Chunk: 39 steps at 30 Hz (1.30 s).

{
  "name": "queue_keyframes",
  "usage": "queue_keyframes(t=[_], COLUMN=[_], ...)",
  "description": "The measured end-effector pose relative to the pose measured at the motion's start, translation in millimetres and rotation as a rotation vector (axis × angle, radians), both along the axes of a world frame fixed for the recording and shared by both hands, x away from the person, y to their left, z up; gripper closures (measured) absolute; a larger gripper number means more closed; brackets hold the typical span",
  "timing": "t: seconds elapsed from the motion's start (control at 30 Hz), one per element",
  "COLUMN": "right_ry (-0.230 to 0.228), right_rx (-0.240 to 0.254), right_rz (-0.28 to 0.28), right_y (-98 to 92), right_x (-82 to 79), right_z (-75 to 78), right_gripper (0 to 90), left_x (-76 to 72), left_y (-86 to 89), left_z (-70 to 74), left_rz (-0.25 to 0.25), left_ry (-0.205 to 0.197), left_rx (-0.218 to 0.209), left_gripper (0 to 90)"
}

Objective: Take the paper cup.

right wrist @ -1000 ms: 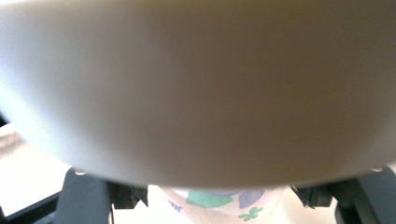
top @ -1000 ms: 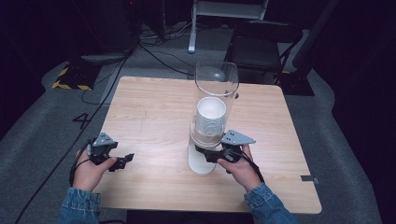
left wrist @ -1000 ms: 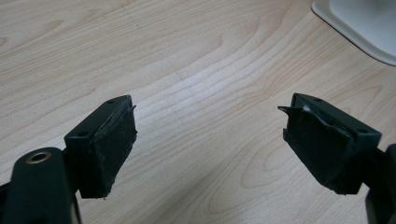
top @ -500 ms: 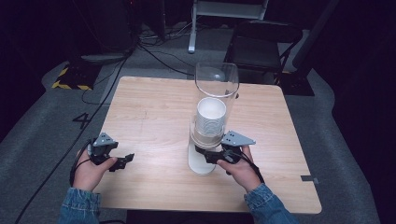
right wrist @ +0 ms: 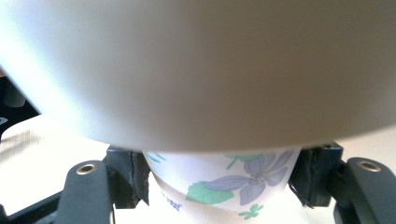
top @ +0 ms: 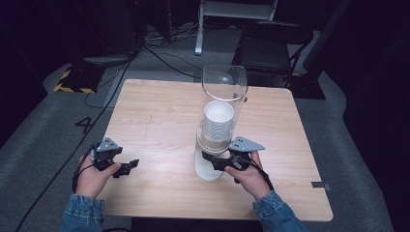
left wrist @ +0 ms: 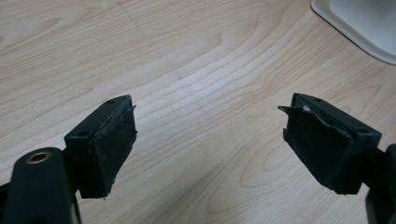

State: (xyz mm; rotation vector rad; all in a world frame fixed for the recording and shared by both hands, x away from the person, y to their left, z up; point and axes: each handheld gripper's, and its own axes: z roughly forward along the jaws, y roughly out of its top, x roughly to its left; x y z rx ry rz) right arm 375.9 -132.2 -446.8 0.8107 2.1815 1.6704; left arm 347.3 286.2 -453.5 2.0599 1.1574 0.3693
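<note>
So from where I'm driving this: the cup dispenser (top: 218,130) stands a bit right of centre on the surface (top: 159,116), its base (top: 205,169) toward the near edge and the stack of paper cups (top: 217,121) inside the tube. My right tool (top: 212,162) sits right at the bottom of that tube, jaws on either side of the lowest paper cup (right wrist: 219,186), touching it. My left tool (top: 128,166) is well off to the left near the front edge, over bare surface, with the corner of the base off to its right. Behind the surface, a chair (top: 270,48) on the floor.
</note>
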Motion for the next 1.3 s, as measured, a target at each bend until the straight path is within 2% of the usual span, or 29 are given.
queue_keyframes(t=[0.23,0.47,1.03,1.17,1.2,1.3], right_ry=[-0.006,-0.052,-0.072,-0.089,-0.100,-0.095], right_rx=[-0.001,-0.017,-0.019,-0.031,-0.047,-0.034], right_rz=[0.001,0.006,0.019,0.022,0.022,0.027], right_y=[0.2,-0.5,-1.2,-1.7,-2.1,-2.3], right_x=[0.0,2.6,5.7,6.6,7.1,7.7], right_z=[-0.2,-2.3,-4.3,-4.8,-5.4,-5.9], right_gripper=[33.3,33.6,33.8,33.8,33.9,33.8], left_x=[0.2,0.2,0.4,0.6,0.5,0.5], left_y=[0.1,-0.1,-1.5,-1.5,-1.4,-1.4], left_z=[0.2,-0.5,-1.9,-2.2,-2.0,-2.1], left_rz=[-0.006,-0.004,-0.004,-0.009,-0.009,-0.007], left_ry=[0.001,0.000,0.007,0.013,0.013,0.009], left_rx=[0.006,0.006,0.005,0.008,0.009,0.007], left_gripper=[16.5,16.5,16.5,16.5,16.6,16.5])
